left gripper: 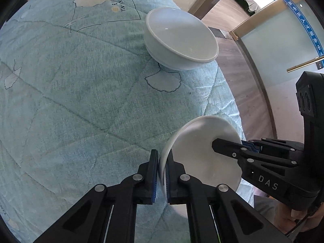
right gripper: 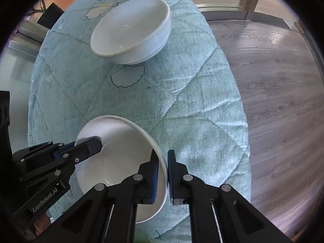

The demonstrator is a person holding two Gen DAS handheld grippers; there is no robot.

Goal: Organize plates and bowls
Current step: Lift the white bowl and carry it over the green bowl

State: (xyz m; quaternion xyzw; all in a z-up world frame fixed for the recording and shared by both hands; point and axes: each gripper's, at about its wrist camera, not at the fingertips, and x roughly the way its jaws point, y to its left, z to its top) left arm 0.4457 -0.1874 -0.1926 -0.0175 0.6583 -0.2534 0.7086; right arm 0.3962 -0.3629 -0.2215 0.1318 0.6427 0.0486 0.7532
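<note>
A small white bowl (left gripper: 202,162) sits near the front edge of the table, which is covered in a quilted light-blue cloth (left gripper: 81,101). My left gripper (left gripper: 162,172) is shut on its left rim. My right gripper (right gripper: 163,172) is shut on its right rim (right gripper: 162,162). The bowl also shows in the right wrist view (right gripper: 121,151), with one finger of each gripper inside it. A larger white bowl (left gripper: 180,38) stands empty farther back on the cloth, and it also shows in the right wrist view (right gripper: 131,32).
The cloth's right edge (right gripper: 243,131) drops to a wooden floor (right gripper: 283,101). A glass door with a blue banner (left gripper: 293,30) stands beyond the table. A dark object (right gripper: 49,14) lies past the far left corner.
</note>
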